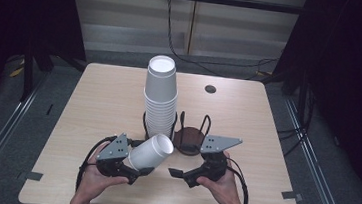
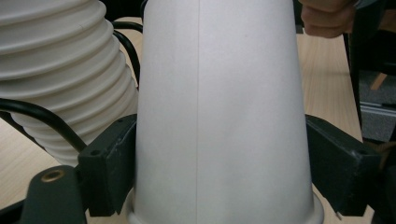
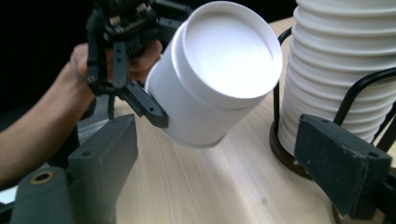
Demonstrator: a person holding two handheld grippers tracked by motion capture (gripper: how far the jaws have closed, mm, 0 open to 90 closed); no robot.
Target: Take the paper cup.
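Left gripper point(image 2: 219, 177) clamps cup point(image 2: 219, 107); right point(image 3: 233, 172) gapes.

A white paper cup point(image 1: 150, 153) is tilted, base up and forward, clamped near its rim; a tall upside-down cup stack point(image 1: 160, 96) stands in a wire holder point(image 1: 186, 131).

- The high view is lit from above: the desk point(image 1: 103, 104) is bright and even, while the left and right sides of the picture are almost black.
- The tall cup stack point(image 1: 160, 97) looks a little overexposed at its top.
- Shadows on the desk are soft and short, lying under the grippers near its front edge.
- In the left gripper view, the held cup point(image 2: 224, 112) is very close and slightly soft, with a gentle grey shading.
- In the right gripper view, the background at upper left is dark, and the near jaws are a little blurred.
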